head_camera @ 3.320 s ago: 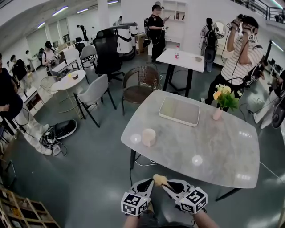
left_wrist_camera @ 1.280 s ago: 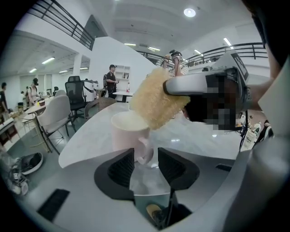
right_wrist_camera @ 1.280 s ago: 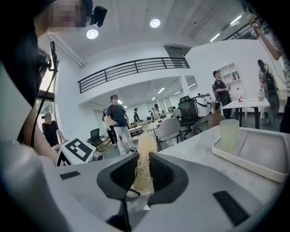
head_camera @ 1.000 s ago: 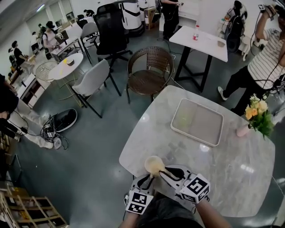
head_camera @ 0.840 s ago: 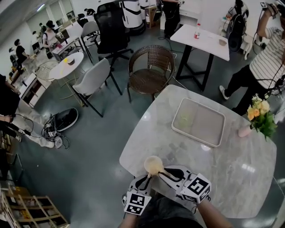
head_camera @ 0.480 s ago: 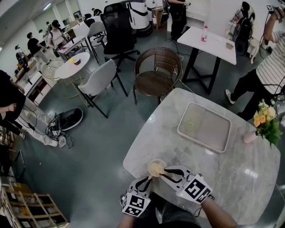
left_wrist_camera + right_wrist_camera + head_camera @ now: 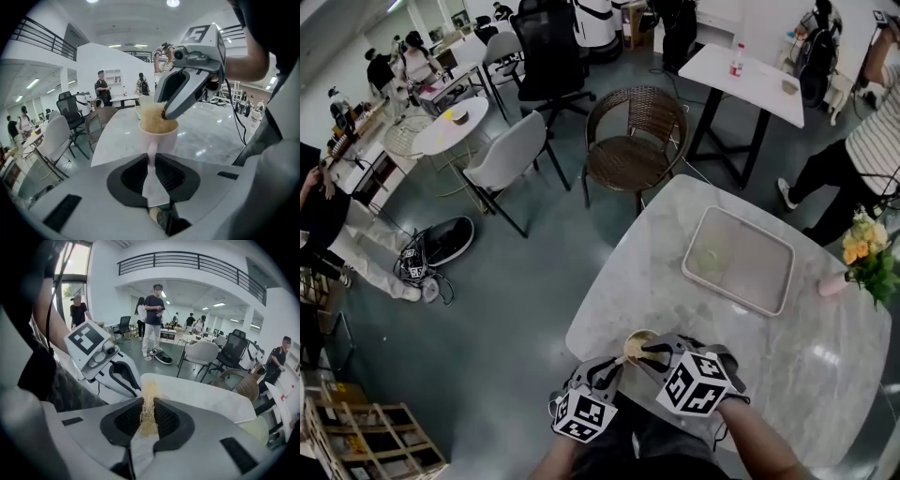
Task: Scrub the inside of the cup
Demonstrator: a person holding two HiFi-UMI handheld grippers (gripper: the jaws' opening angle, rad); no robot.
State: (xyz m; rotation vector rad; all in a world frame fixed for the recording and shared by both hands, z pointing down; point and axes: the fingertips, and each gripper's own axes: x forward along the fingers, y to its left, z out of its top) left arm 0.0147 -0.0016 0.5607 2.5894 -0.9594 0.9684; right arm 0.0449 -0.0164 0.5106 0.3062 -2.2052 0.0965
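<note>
The small pale ceramic cup (image 7: 158, 137) sits at the near left edge of the grey marble table (image 7: 750, 366). The left gripper (image 7: 151, 161) has its jaws almost together, clamped on the cup's thin handle. The right gripper (image 7: 148, 414) pinches a straw-coloured fibrous scrubber (image 7: 148, 397) between narrowly parted jaws, and the scrubber's free end fills the cup's mouth. A pale rectangular tray (image 7: 738, 272) lies toward the table's far edge, well apart from the cup.

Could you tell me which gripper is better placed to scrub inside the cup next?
The right gripper: it clamps the scrubber, now in the cup; the left gripper pinches the handle.
</note>
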